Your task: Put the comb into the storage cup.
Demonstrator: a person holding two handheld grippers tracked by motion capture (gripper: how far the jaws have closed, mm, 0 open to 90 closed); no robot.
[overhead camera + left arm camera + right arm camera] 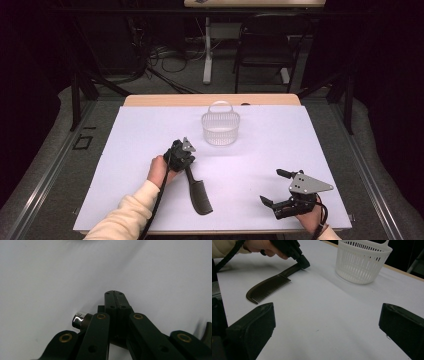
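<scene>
Comb lies flat on the white sheet of the desk, near the front edge, left of centre; handle points away from the person, teeth end nearest them. Left claw sits at the handle tip, jaws pressed together. In the right gripper view its tip meets the handle end at the sheet; whether the handle is actually pinched, cannot tell. In the left gripper view the two pads meet with no gap, white sheet beyond them.

Right claw rests low at the front right of the desk, jaws wide apart, nothing between them, well apart from the comb. Bare sheet between the two.

White slotted basket stands upright further back, near the centre, handle up, apart from both claws and the comb. Open sheet between comb and basket, nothing in the path.

Behind the desk: dark chair, cables on the floor, a white leg of another table.
</scene>
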